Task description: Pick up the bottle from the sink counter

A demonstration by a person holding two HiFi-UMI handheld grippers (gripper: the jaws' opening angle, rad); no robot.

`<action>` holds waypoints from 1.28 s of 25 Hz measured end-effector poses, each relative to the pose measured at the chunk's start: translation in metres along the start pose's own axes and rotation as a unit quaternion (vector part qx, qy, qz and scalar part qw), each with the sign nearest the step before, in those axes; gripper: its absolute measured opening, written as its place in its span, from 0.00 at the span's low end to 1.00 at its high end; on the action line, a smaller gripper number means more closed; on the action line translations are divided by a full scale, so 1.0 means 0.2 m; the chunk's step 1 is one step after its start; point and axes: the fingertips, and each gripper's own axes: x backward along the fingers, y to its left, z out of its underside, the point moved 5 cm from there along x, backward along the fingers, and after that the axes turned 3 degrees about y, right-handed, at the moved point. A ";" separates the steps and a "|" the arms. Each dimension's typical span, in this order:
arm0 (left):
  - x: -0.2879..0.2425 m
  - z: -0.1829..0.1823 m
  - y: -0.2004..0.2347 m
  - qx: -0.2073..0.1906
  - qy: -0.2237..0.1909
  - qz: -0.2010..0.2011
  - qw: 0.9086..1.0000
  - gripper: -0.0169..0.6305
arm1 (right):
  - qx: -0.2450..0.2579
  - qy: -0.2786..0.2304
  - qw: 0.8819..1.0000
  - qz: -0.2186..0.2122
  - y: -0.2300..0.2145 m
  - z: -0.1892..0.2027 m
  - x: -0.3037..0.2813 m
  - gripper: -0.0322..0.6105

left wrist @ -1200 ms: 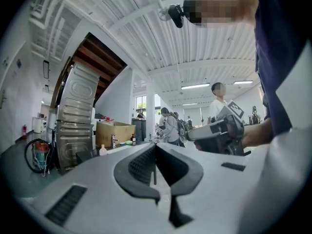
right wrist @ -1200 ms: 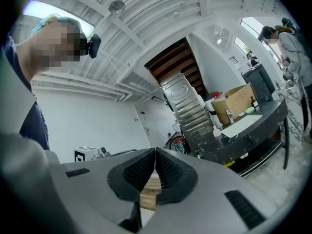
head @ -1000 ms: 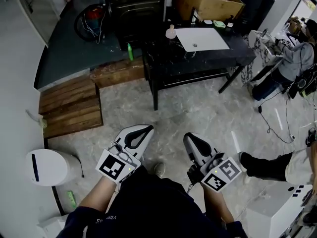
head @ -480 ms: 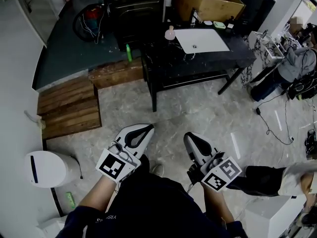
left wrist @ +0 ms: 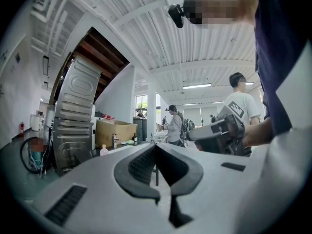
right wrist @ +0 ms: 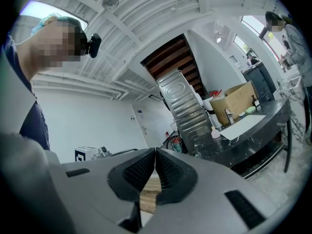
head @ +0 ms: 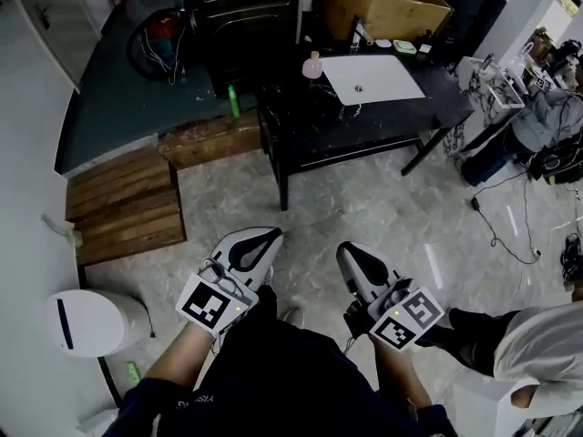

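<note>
I am holding the left gripper (head: 266,234) and the right gripper (head: 347,248) low and close to my body, side by side over the floor, both pointing forward. Both are sitting fully closed, pad against pad, and neither is carrying anything. The wood showing under the right one's jaws is lying far beyond them.

Ahead of the tips, bare floor is running up to the black sink counter (head: 383,116), well apart from both. The bottle (head: 312,65), pale with a pinkish cap, is standing upright on that counter, just left of the white basin (head: 387,71), with its long axis running vertical. It is lying ahead and between the two grippers: a little right of the left tip, a little left of the right one.

I am judging neither gripper clearly nearer. The coming move is calling for a long forward reach, with the jaws opening on the way and closing on the body from the side. A green bottle (head: 232,99) is standing off the counter, further left, and I am taking it as not the target.
</note>
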 end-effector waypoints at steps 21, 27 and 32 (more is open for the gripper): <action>-0.28 0.03 0.63 0.013 0.005 0.018 1.000 0.04 | -0.010 0.004 1.000 0.020 -0.28 -0.14 -0.58 0.09; -0.34 -0.01 0.78 0.022 -0.012 0.021 0.999 0.04 | -0.008 0.002 1.000 0.028 -0.33 -0.19 -0.71 0.09; -0.38 -0.07 0.88 0.022 -0.033 0.032 0.999 0.04 | -0.004 -0.003 0.999 0.039 -0.34 -0.24 -0.80 0.09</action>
